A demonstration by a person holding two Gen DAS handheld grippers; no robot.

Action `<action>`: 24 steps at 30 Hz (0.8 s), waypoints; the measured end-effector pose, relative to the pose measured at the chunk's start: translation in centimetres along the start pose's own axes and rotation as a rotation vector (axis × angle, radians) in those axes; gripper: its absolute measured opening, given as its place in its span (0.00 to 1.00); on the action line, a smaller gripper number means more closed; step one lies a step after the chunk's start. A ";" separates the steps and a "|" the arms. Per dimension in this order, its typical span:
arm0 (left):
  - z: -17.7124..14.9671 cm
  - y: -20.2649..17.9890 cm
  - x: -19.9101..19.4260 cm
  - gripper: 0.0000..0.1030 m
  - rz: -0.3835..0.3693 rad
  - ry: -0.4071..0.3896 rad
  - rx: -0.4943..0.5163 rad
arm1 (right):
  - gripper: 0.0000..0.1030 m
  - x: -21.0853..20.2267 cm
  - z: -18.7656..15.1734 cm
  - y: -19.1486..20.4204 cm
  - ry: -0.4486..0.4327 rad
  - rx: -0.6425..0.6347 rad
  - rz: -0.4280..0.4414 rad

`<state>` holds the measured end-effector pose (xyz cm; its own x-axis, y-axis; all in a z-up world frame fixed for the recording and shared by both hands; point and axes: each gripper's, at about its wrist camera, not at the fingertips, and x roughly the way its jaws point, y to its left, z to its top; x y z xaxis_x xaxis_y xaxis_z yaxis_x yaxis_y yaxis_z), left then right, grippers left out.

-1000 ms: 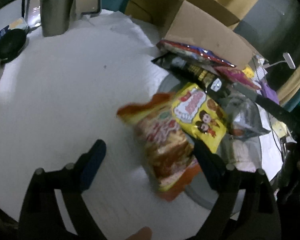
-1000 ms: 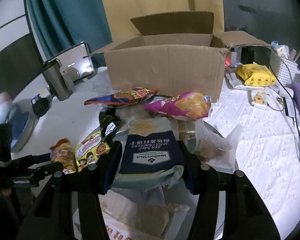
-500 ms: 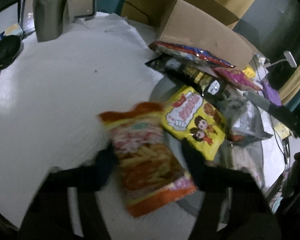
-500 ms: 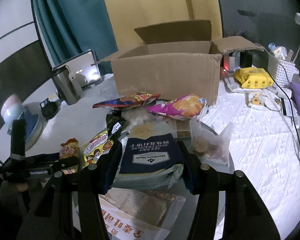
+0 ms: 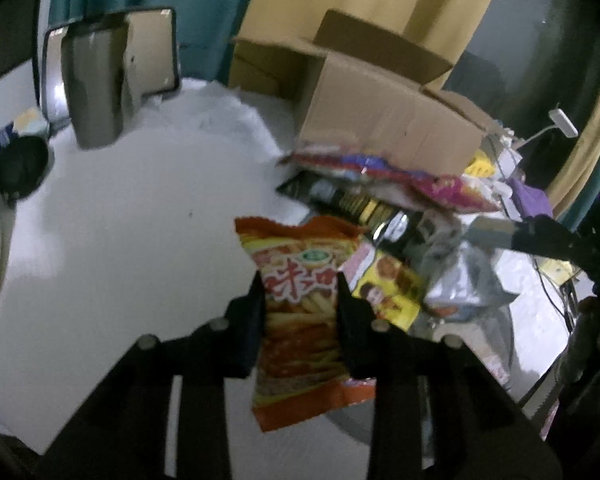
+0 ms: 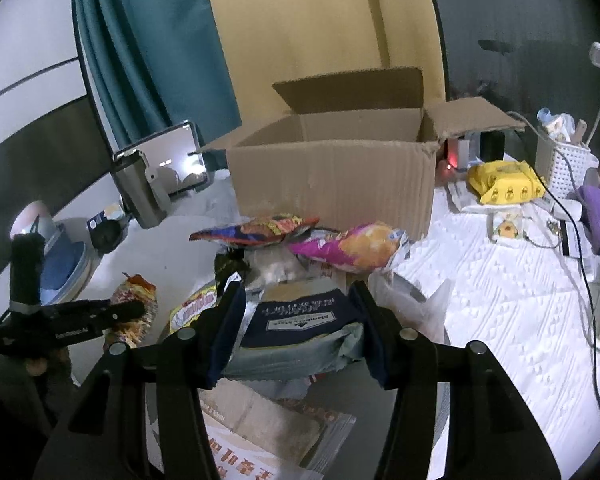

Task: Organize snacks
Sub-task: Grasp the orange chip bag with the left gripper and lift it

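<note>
gripping an orange fries bag [image 5: 300,312] lengthwise in the just-closed left gripper [image 5: 300,292], right gripper [image 6: 296,300] clasping a navy cracker pack [image 6: 300,320]

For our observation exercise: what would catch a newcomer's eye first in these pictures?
Probably the orange snack bag pinched in the left gripper, whose jaws have just been closing on it. Next, the navy cracker pack clamped in the right gripper, and the open cardboard box behind the snack pile.
</note>
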<state>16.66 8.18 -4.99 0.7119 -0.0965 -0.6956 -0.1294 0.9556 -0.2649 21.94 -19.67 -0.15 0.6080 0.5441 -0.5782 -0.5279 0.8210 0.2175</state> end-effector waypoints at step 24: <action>10.0 -4.9 0.5 0.31 -0.104 -0.180 0.145 | 0.52 1.1 6.4 -1.8 -0.080 -0.048 -0.026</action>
<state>24.54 6.22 2.63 0.8296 -0.1575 -0.5357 0.0420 0.9743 -0.2213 27.32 -19.49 3.87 0.6662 0.5363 -0.5182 -0.5380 0.8268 0.1640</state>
